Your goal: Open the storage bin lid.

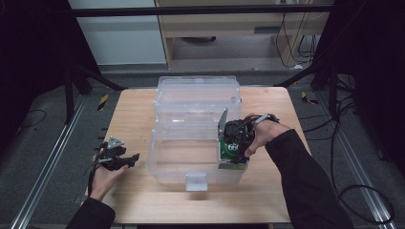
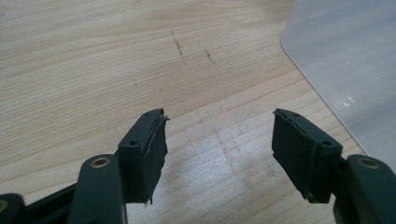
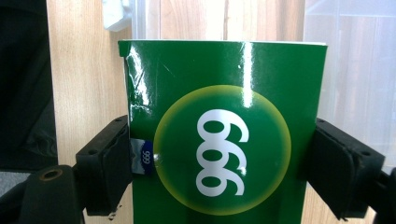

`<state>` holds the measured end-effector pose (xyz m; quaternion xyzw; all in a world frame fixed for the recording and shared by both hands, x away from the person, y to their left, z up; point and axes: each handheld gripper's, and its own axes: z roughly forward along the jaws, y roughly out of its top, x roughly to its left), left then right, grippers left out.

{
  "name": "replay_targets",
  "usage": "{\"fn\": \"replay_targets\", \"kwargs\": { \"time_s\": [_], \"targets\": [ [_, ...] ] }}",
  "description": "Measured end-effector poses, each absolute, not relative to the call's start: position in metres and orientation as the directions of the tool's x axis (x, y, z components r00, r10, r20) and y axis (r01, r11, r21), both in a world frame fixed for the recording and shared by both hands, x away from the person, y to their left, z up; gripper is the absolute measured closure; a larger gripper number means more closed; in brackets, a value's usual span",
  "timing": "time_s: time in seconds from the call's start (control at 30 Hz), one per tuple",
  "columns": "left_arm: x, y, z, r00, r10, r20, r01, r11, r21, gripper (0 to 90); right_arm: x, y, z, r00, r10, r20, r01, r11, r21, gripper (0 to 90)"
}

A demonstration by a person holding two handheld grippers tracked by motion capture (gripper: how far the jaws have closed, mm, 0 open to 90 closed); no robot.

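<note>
1. Right hand-held gripper (image 1: pixel 232 153) clamps the green box (image 3: pixel 224 135) by its two sides — we hold it at the near right corner of the clear bin (image 1: pixel 191 129).
2. We lower it squarely, so the box clears the bin wall.
3. Left hand-held gripper (image 2: pixel 219 144) waits wide and empty over the bench (image 2: pixel 93 70) — we keep it clear.

Glossy green cardboard box (image 3: pixel 224 140), clear plastic bin (image 1: pixel 198 102), matt wood table (image 1: pixel 133 114).

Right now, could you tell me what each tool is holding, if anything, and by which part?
The right tool clamps the green box by its two narrow side edges, over the clear bin. The left tool is open and holds nothing.
</note>
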<state>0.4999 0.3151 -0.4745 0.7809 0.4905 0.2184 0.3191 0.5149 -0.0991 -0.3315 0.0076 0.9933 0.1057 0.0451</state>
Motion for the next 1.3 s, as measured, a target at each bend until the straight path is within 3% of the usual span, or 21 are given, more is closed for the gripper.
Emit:
{"fn": "replay_targets", "kwargs": {
  "time_s": [0.43,1.3],
  "targets": [
    [0.500,0.314,-0.475,0.423,0.906,0.028,0.627,-0.314,0.713,34.5,0.513,-0.094,-0.341,-0.995,0.016,-0.096,-0.001,0.985,0.174,17.1],
    [0.500,0.314,-0.476,0.422,0.906,0.029,0.630,-0.317,0.709,34.3,0.518,-0.102,-0.378,-0.996,0.038,-0.082,0.014,0.958,0.285,16.3]
  ]
}}
